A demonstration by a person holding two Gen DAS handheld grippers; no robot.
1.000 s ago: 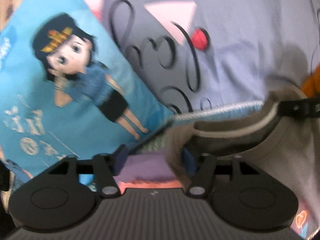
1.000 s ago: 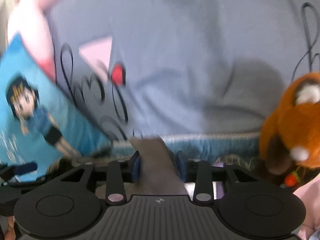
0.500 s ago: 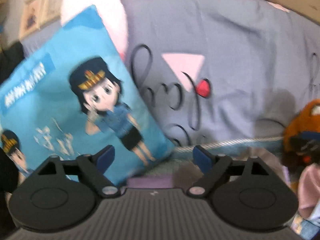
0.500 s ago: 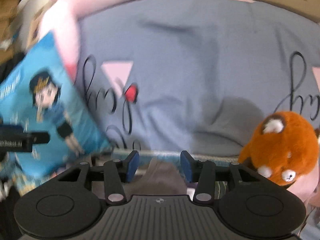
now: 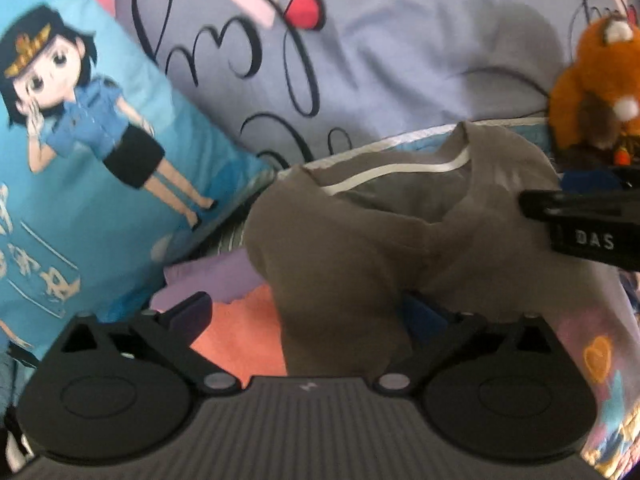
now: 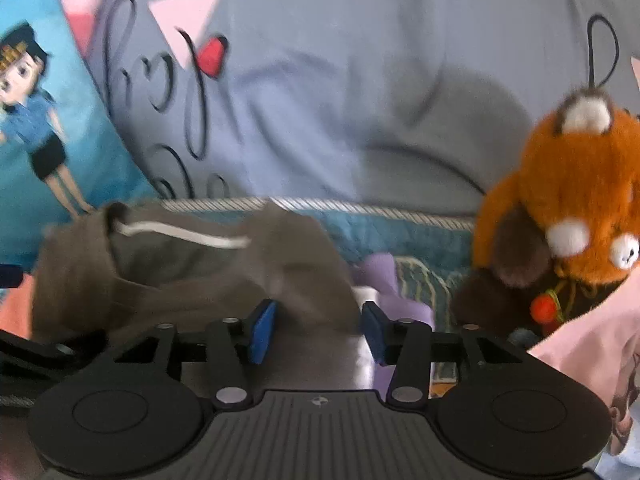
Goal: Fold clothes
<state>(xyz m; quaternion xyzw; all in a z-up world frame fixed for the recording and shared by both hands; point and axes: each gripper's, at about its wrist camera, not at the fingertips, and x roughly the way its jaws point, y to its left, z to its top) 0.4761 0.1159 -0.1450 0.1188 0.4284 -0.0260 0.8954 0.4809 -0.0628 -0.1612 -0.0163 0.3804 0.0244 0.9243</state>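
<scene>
Both grippers' fingers stand spread: left gripper (image 5: 306,314) and right gripper (image 6: 316,330) each straddle the brown garment (image 5: 360,232), gripping nothing. It lies bunched on patterned bedding (image 5: 236,320), between a blue cartoon pillow (image 5: 80,160) and an orange plush toy (image 6: 568,200).

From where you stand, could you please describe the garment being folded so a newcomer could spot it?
Start at the big grey-blue pillow with looping script. In front of it lies a brown T-shirt, the only item with a white strip inside its neckline.
</scene>
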